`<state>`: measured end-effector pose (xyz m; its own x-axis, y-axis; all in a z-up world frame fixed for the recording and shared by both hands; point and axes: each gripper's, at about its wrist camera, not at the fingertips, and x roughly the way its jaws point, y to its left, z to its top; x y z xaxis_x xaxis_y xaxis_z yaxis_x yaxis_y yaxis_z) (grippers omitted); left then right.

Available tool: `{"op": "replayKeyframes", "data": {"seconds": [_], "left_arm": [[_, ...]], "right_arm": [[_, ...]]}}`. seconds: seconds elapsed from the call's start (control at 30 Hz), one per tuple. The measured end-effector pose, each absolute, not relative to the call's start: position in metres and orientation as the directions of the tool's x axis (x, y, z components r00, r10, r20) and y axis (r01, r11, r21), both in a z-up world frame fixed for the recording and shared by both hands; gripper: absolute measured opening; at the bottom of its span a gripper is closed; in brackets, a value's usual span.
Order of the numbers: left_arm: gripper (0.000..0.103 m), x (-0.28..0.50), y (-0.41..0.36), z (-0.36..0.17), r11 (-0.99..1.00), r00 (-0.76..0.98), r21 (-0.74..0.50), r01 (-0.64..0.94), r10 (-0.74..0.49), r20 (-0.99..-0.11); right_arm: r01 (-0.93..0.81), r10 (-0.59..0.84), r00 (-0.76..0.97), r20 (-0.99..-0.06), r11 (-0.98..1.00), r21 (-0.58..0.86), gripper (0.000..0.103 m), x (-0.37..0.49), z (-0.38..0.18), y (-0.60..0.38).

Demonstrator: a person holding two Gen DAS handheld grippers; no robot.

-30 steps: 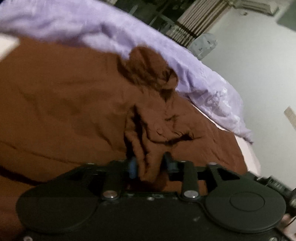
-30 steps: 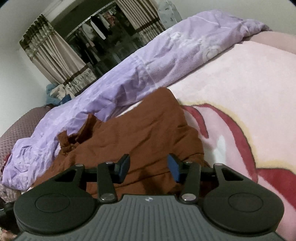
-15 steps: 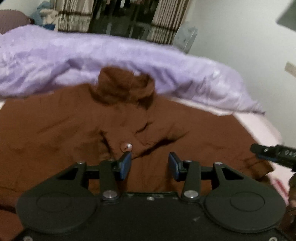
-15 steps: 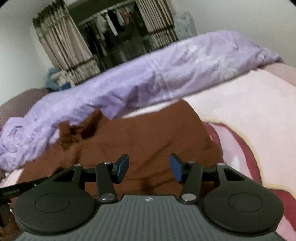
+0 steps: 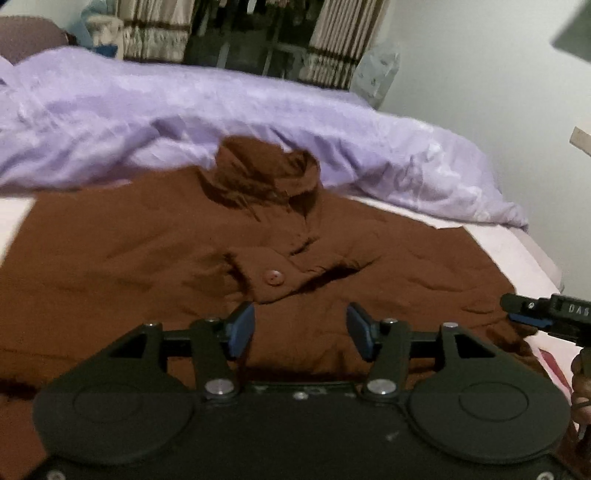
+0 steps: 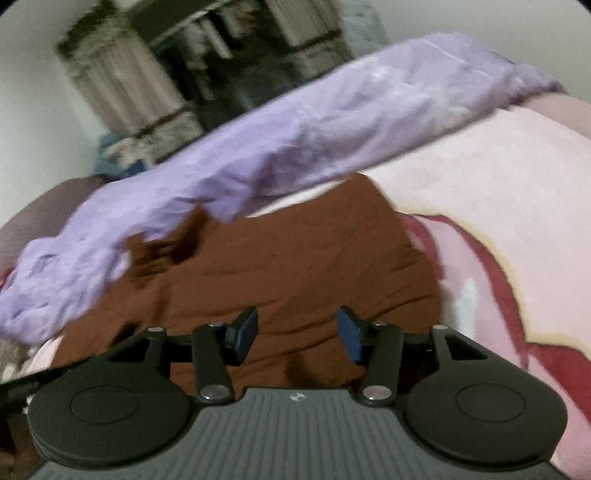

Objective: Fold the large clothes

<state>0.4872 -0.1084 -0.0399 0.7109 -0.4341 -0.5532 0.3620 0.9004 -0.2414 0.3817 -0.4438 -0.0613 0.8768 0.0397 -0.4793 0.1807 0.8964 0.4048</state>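
**Shirt flat on bed, quilt behind it**

Left wrist view: shirt [image 5: 147, 258] spread across frame centre on the bed [image 5: 517, 251], collar [image 5: 266, 173] at its far edge touching the quilt [image 5: 110, 122], button [image 5: 272, 277] lower centre. Quilt runs along behind the shirt, left to right. Curtains [image 5: 155, 33] behind the quilt, top of frame. Wall [image 5: 480, 74] upper right. Right wrist view: blanket [image 6: 498, 206] right of the shirt, under it; quilt crosses diagonally, lower left to upper right.
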Motion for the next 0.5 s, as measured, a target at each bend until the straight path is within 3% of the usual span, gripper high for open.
{"op": "replayKeyframes", "data": {"seconds": [0.3, 0.5], "left_arm": [[0.06, 0.428, -0.036, -0.05, 0.959, 0.742, -0.158, 0.235, -0.282, -0.608], [0.06, 0.424, -0.01, -0.087, 0.969, 0.7, -0.186, 0.163, -0.247, -0.67]], "right_arm": [[0.137, 0.043, 0.803, -0.594, 0.957, 0.255, 0.059, 0.347, -0.089, -0.388], [0.152, -0.019, 0.817, -0.577, 0.971, 0.184, 0.06, 0.334, -0.095, -0.373]]}}
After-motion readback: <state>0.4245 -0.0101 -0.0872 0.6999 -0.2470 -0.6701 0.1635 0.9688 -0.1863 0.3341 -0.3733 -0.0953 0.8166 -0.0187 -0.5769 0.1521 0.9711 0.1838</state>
